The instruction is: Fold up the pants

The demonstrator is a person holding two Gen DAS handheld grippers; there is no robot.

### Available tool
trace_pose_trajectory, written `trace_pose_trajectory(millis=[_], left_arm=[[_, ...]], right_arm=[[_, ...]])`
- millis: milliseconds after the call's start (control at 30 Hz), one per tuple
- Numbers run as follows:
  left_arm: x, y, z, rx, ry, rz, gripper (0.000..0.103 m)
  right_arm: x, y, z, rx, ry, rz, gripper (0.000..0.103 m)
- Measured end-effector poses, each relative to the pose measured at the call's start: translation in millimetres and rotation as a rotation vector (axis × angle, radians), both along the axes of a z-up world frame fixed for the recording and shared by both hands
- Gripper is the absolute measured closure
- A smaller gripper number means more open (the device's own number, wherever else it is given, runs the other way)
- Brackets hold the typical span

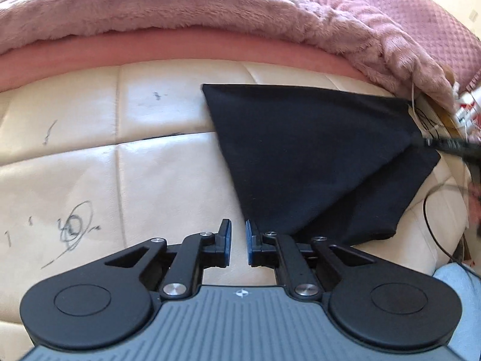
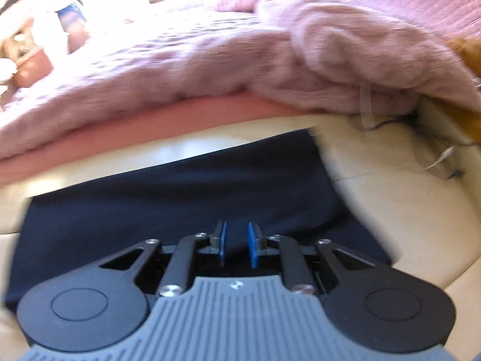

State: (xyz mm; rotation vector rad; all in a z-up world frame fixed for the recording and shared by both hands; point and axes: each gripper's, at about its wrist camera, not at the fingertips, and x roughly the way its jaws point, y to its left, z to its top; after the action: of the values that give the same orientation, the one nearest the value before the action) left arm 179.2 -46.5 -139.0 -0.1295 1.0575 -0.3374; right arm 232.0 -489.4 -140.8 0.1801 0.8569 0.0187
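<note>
The black pants (image 1: 315, 156) lie folded on a cream leather bench (image 1: 150, 165). In the left wrist view my left gripper (image 1: 238, 233) is open with a narrow gap, just left of the pants' near corner, holding nothing. The right gripper (image 1: 433, 143) appears there at the far right, pinching the pants' right edge and lifting it. In the right wrist view the pants (image 2: 180, 198) spread under my right gripper (image 2: 237, 234). Its blue pads (image 2: 252, 246) stand a little apart with dark cloth between them; the frame is blurred.
A pink fluffy blanket (image 1: 180, 9) over a pink mattress runs along the bench's far side. Pen scribbles (image 1: 75, 225) mark the leather at left. A black cable (image 1: 433, 216) and clutter lie at the bench's right end. A light blue sleeve (image 1: 463, 294) is at right.
</note>
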Motion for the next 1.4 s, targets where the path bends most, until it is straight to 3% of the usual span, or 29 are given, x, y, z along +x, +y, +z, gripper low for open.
trace_pose_trajectory(millis=[167, 267, 333, 400, 467, 567, 733, 833, 900, 933, 1000, 1100, 1233, 1300, 1400], left_arm=[[2, 12, 5, -0.055, 0.009, 0.067, 0.093], [-1, 17, 11, -0.053, -0.008, 0.067, 0.091], [-2, 20, 13, -0.062, -0.006, 0.075, 0.091], [-4, 22, 15, -0.063, -0.009, 0.077, 0.091], [-6, 24, 16, -0.061, -0.014, 0.072, 0.091], [-8, 30, 16, -0.067, -0.018, 0.078, 0.090], [-10, 44, 14, -0.096, -0.001, 0.112, 0.090], [-12, 47, 12, -0.098, 0.004, 0.113, 0.088], [-11, 47, 9, -0.103, 0.017, 0.114, 0.088], [-11, 47, 7, -0.110, 0.024, 0.115, 0.088], [-11, 45, 5, -0.129, 0.036, 0.115, 0.088], [-10, 43, 4, -0.169, 0.056, 0.114, 0.083], [0, 41, 0, -0.238, 0.075, 0.140, 0.067], [10, 40, -5, -0.280, 0.081, 0.172, 0.059], [28, 36, -12, -0.320, 0.087, 0.211, 0.058]], right_arm=[[-33, 83, -8, 0.190, 0.056, 0.196, 0.089], [-48, 131, -18, 0.263, 0.076, 0.323, 0.073], [-54, 157, -27, 0.313, 0.102, 0.378, 0.072], [-57, 179, -35, 0.347, 0.123, 0.405, 0.070], [-56, 196, -41, 0.351, 0.129, 0.420, 0.061], [-47, 206, -43, 0.368, 0.112, 0.402, 0.058], [-38, 223, -50, 0.508, 0.133, 0.366, 0.057], [-47, 236, -48, 0.478, 0.129, 0.399, 0.060], [-56, 240, -49, 0.453, 0.137, 0.415, 0.074], [-59, 242, -52, 0.458, 0.160, 0.428, 0.092], [-66, 246, -61, 0.469, 0.200, 0.434, 0.100], [-69, 247, -57, 0.453, 0.194, 0.426, 0.100], [-73, 241, -39, 0.403, 0.138, 0.420, 0.098], [-75, 228, -25, 0.338, 0.087, 0.395, 0.097], [-73, 198, -9, 0.230, 0.023, 0.320, 0.097]])
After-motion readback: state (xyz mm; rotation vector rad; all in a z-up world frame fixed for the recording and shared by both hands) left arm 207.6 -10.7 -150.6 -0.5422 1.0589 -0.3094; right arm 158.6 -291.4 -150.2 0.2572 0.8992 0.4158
